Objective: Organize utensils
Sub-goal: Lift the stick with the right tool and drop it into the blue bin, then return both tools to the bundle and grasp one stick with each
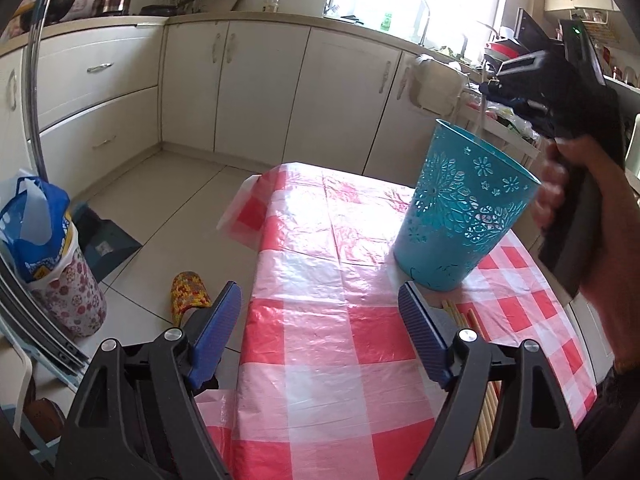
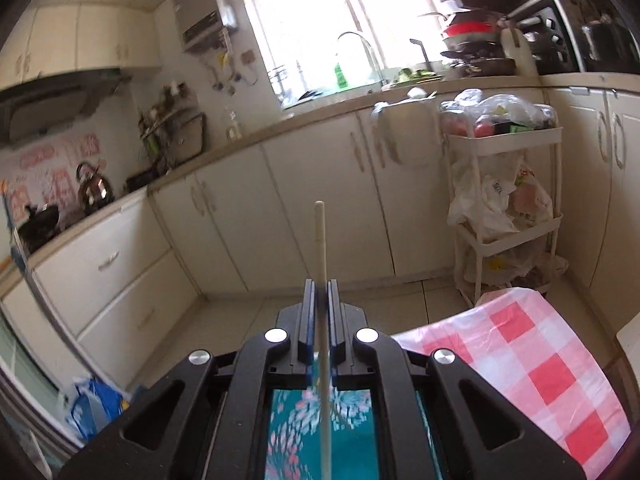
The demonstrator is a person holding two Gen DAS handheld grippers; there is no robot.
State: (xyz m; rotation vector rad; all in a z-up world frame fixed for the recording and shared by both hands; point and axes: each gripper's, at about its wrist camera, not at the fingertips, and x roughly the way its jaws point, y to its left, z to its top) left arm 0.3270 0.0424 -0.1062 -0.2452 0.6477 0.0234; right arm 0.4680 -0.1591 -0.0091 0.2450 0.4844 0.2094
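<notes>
On table: teal holder [image 1: 464,216], upright.
Right fingers [image 2: 321,300]: clamped on chopstick [image 2: 321,240], lower end cut off.
Left fingers [image 1: 320,328]: apart.
Chopsticks [image 1: 472,320]: partly hidden.

Cream cabinets [image 1: 256,80] line the far walls; a bright window [image 2: 320,20] lights the pale tiled floor [image 1: 168,184].

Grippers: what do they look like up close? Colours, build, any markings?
Left gripper and right gripper: black plastic linkage arms with triangular cut-outs and silver round pivot pins, blue ribbed finger pads. The right unit's body is black with a small green light. The hand holding it is bare, no sleeve visible. No cables seen.
</notes>
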